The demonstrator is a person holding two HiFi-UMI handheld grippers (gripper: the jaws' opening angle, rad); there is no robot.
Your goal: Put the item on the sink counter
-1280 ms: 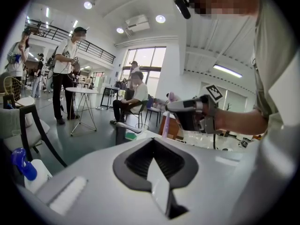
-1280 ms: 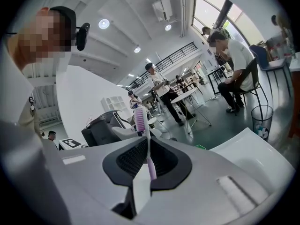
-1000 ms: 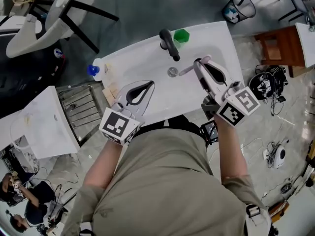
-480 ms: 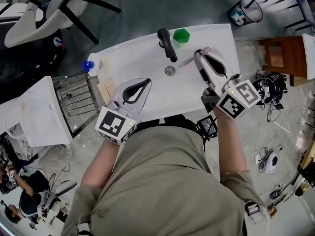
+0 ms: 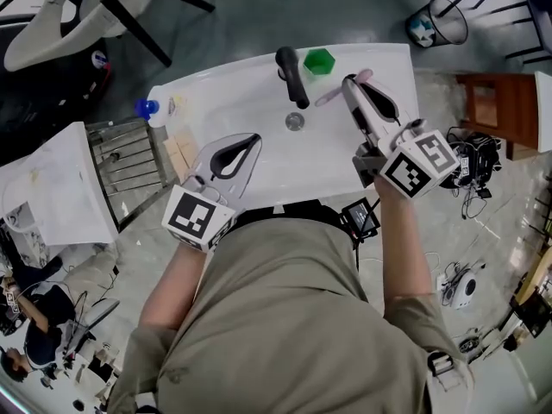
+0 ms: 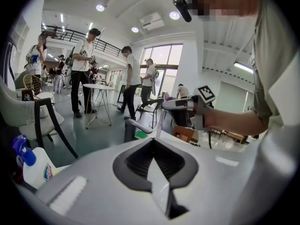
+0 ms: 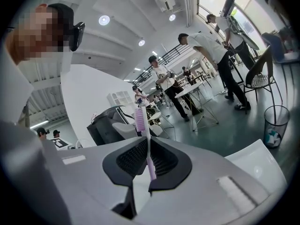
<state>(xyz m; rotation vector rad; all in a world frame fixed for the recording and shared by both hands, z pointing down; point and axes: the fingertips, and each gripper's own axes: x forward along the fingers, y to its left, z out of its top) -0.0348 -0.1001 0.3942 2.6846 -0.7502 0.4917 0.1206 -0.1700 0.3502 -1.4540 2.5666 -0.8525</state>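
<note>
A pink toothbrush (image 5: 329,98) is clamped in my right gripper (image 5: 348,83), which is shut on its handle. In the head view it hangs over the back right of the white sink counter (image 5: 241,97), beside a green cup (image 5: 319,61). The right gripper view shows the toothbrush (image 7: 144,125) standing upright between the dark pads of that gripper (image 7: 146,161), bristles on top. My left gripper (image 5: 253,140) is shut on nothing and hovers over the sink's front left edge. In the left gripper view (image 6: 154,161) its jaws meet.
A black faucet (image 5: 291,74) stands at the back of the basin above the drain (image 5: 295,121). A blue-capped bottle (image 5: 147,108) sits at the counter's left end. A wire rack (image 5: 129,175) stands left of the sink, a wooden stool (image 5: 487,102) on the right, and a bin (image 5: 440,20) beyond.
The right gripper has carried the toothbrush away from the drain, toward the back right of the counter near the green cup. The left gripper has barely moved.
</note>
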